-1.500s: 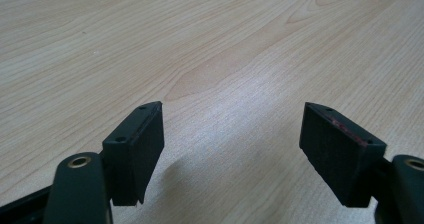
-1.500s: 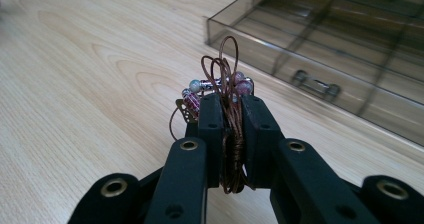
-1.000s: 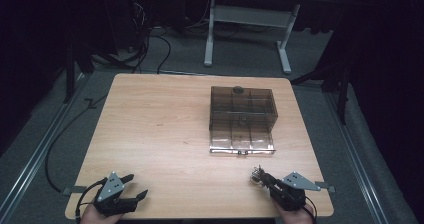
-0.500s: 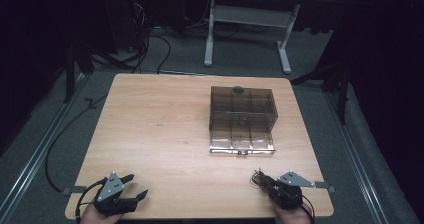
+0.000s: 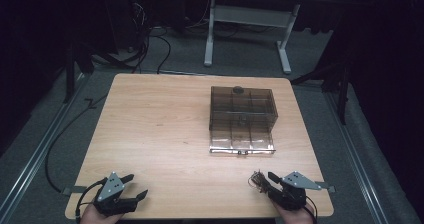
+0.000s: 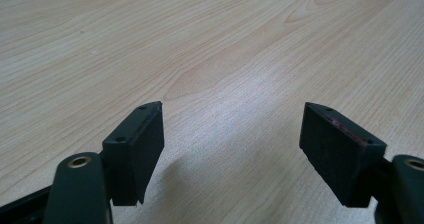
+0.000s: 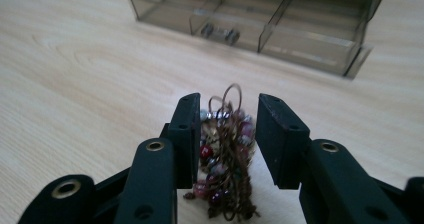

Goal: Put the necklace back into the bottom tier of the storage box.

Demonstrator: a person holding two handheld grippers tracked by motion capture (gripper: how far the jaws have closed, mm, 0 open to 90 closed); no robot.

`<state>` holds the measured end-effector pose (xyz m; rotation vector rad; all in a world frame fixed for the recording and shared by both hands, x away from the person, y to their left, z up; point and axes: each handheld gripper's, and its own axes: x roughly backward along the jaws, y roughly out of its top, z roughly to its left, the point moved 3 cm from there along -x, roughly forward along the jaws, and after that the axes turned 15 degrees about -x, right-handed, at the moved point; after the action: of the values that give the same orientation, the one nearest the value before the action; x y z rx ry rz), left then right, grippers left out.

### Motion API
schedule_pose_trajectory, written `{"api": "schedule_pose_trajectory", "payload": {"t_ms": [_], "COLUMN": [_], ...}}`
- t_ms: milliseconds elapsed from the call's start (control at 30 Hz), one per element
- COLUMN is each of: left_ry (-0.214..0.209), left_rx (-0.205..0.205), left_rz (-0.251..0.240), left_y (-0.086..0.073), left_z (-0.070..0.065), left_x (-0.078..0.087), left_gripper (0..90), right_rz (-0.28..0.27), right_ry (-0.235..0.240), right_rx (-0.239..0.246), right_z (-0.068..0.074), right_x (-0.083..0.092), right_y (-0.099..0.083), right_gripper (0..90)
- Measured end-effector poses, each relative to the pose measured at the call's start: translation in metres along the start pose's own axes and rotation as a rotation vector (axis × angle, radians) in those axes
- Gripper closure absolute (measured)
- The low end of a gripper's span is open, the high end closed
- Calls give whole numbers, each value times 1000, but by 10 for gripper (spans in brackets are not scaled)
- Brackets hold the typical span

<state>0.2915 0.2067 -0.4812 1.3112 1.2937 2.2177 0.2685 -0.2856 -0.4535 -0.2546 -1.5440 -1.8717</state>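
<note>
Two grippers sit at the near edge of the table (image 5: pixel 165 119), one per corner. The right gripper (image 7: pixel 227 134) has its jaws narrowed around a tangle of brown wire and beads (image 7: pixel 225 159), pressing it from both sides, so it looks pinched; whether the bundle is lifted off the wood or resting on it, cannot tell. In the high view the bundle (image 5: pixel 257 180) pokes out ahead of the right gripper (image 5: pixel 267 180), well short of the smoky plastic box (image 5: pixel 242 119). The box stands toward the far right of the table with its lid open and divided compartments exposed, probably so the bundle can go into one. The left gripper (image 6: pixel 232 149) hangs spread wide over bare wood, holding nothing, likely parked out of the way. In the high view it (image 5: pixel 136 186) is well apart from everything.

Versus a second ago: the right gripper has edged slightly nearer the table's front edge. The box and the left gripper have stayed put.
</note>
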Motion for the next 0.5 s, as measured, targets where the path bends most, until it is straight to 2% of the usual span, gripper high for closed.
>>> {"api": "schedule_pose_trajectory", "payload": {"t_ms": [100, 167, 367, 500], "left_ry": [2, 2, -1, -4], "left_rx": [3, 2, 0, -2], "left_rz": [-1, 0, -3, -4], "left_y": [0, 0, 0, 0], "left_z": [0, 0, 0, 0], "left_x": [0, 0, 1, 1], "left_gripper": [262, 262, 262, 262], "right_rz": [-37, -37, 34, 91], "right_ry": [-15, -40, -110, -126], "right_rx": [-1, -7, -21, -29], "right_z": [-2, -7, -22, -28], "right_x": [9, 11, 7, 1], "right_y": [7, 12, 14, 11], "right_gripper": [657, 677, 767, 797]}}
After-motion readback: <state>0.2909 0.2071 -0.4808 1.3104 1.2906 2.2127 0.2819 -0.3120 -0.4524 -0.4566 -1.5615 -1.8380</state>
